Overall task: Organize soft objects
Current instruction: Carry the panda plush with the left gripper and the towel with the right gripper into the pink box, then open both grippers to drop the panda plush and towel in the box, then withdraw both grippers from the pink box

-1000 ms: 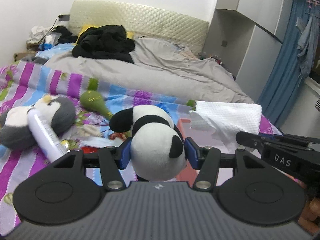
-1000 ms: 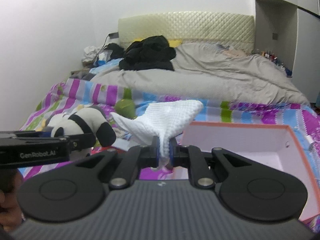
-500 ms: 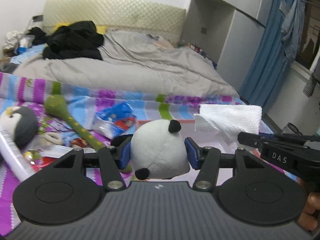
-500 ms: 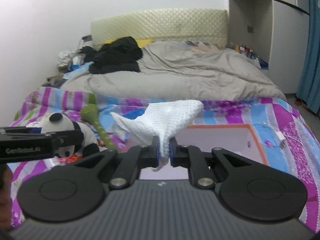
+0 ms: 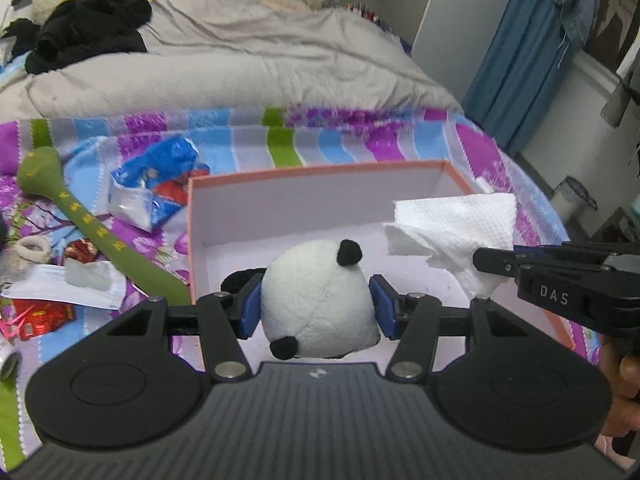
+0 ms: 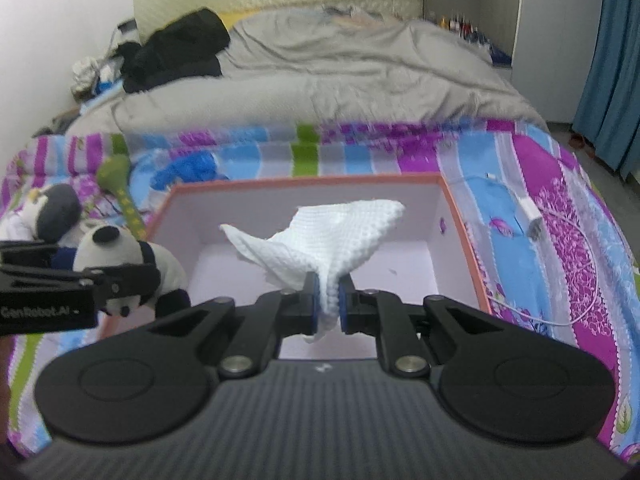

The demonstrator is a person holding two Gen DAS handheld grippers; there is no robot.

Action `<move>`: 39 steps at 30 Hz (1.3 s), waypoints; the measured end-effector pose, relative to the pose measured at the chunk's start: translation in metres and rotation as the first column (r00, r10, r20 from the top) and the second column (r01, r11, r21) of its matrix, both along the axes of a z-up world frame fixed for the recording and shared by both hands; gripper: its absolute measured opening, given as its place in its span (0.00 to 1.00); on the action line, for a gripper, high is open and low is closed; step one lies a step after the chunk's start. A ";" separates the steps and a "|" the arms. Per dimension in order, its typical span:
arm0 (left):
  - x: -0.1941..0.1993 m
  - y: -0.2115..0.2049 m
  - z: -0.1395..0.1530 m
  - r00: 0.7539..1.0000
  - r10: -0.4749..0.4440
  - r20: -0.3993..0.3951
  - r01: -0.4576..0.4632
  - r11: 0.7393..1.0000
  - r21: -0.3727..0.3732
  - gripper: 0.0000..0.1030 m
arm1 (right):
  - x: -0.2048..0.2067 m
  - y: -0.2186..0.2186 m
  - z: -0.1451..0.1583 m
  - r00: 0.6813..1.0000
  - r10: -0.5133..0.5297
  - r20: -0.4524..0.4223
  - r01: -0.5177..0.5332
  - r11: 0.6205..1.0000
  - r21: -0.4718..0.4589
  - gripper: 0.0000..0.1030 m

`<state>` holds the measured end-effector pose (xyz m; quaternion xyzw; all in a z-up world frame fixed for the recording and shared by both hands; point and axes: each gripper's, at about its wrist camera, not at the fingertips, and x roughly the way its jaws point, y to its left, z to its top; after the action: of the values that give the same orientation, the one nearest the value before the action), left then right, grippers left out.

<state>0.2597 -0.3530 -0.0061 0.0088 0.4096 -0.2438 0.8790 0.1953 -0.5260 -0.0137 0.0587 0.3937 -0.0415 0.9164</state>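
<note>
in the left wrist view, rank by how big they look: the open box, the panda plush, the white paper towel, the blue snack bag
1. open box, clearly largest
2. panda plush, though it sits closest to the camera, so its size is inflated
3. white paper towel and blue snack bag look about alike; the towel is crumpled, so no firm order

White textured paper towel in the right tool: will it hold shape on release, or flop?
Likely flops: the white textured paper towel bunches thin where the right tool pinches it and fans out loosely above. Probably very light, so it may drift rather than drop straight into the pink-rimmed cardboard box.
</note>
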 end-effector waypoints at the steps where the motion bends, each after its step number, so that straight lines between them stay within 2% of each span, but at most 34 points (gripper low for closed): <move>1: 0.004 -0.005 -0.004 1.000 -0.004 -0.012 0.004 1.000 0.007 0.59 | 0.003 -0.004 -0.005 1.000 -0.002 -0.018 0.002 1.000 0.001 0.13; 6: 0.026 -0.020 -0.023 0.997 -0.019 -0.069 0.022 0.999 0.035 0.59 | 0.015 -0.017 -0.029 0.994 0.014 -0.109 -0.009 0.999 0.040 0.13; 8: 0.032 -0.023 -0.029 0.996 -0.021 -0.085 0.026 0.999 0.048 0.59 | 0.018 -0.019 -0.039 0.991 0.022 -0.135 -0.019 0.999 0.026 0.13; 17: 0.048 -0.025 -0.049 0.990 -0.015 -0.137 0.023 0.998 0.055 0.59 | 0.019 -0.021 -0.054 0.987 0.030 -0.158 -0.031 1.000 -0.003 0.13; 21: 0.046 -0.030 -0.050 0.991 -0.026 -0.128 0.034 0.998 0.061 0.62 | 0.018 -0.021 -0.054 0.988 0.026 -0.152 -0.028 0.999 -0.015 0.17; 25: 0.043 -0.031 -0.047 0.993 -0.031 -0.116 0.037 0.998 0.051 0.68 | 0.015 -0.025 -0.050 0.990 0.020 -0.142 -0.021 1.000 -0.003 0.32; 39: -0.001 -0.011 0.004 0.998 -0.027 0.058 0.026 0.999 0.018 0.68 | -0.016 -0.004 -0.003 1.000 0.027 -0.012 -0.027 1.000 -0.014 0.32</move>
<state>0.2592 -0.3637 -0.0024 0.0290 0.3860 -0.2514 0.8871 0.1790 -0.5299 -0.0169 0.0466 0.3997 -0.0324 0.9149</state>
